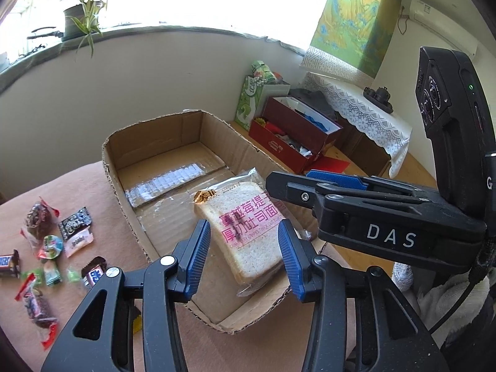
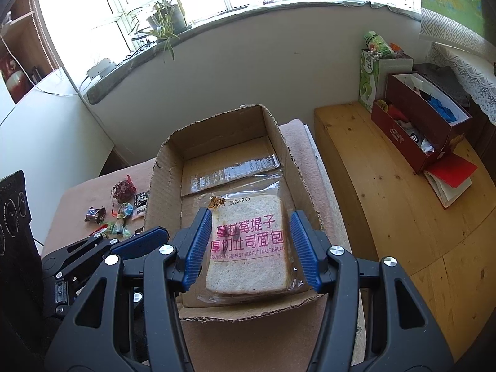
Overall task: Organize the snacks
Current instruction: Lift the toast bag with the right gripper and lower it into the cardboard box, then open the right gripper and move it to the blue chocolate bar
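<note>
A bagged slice of toast bread with pink lettering lies flat in the near end of an open cardboard box; it also shows in the right wrist view, in the box. My left gripper is open and empty above the near end of the bread. My right gripper is open and empty above the bread, its jaws wider than the slice. The right gripper's body shows at the right of the left wrist view. Several small wrapped snacks lie left of the box; they also show in the right wrist view.
The box sits on a pink-covered table. A wooden bench to the right holds a red box of items and a green bag. A potted plant stands on the windowsill.
</note>
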Available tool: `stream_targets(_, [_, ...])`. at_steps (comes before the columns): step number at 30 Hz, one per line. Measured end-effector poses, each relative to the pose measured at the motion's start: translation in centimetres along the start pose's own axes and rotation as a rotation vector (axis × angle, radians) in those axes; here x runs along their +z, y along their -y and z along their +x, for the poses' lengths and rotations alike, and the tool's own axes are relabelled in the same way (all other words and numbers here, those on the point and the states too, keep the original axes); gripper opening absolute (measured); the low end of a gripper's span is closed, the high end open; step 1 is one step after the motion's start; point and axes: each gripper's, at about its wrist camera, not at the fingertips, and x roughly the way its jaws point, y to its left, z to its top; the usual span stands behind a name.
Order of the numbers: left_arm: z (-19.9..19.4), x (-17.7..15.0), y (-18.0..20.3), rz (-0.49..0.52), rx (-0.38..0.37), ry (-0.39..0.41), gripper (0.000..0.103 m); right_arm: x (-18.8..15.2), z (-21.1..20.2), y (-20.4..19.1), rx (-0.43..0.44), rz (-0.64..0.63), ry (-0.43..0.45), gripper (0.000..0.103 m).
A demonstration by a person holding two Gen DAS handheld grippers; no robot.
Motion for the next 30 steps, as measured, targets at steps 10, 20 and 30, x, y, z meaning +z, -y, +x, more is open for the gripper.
stream_targets(10, [-3.3,-1.4,-1.4,-0.026,0.018,0.039,0.056,-0.7,-1.3,-2.7,0.005,-0.033,0.018,0.056])
stream_targets(20, [-7.3,-4.0,-6.1,-0.107,0.091,0.074,0.065,-1.5,-1.8,-6.9,0.025,-0.100,0.031,0.076])
stream_targets(30, [-11.1,-8.0,-13.9,-0.238,0.223,0.077,0.065,-2.3,-0.6,-11.6,0.110,-0.184,-0.001,0.081])
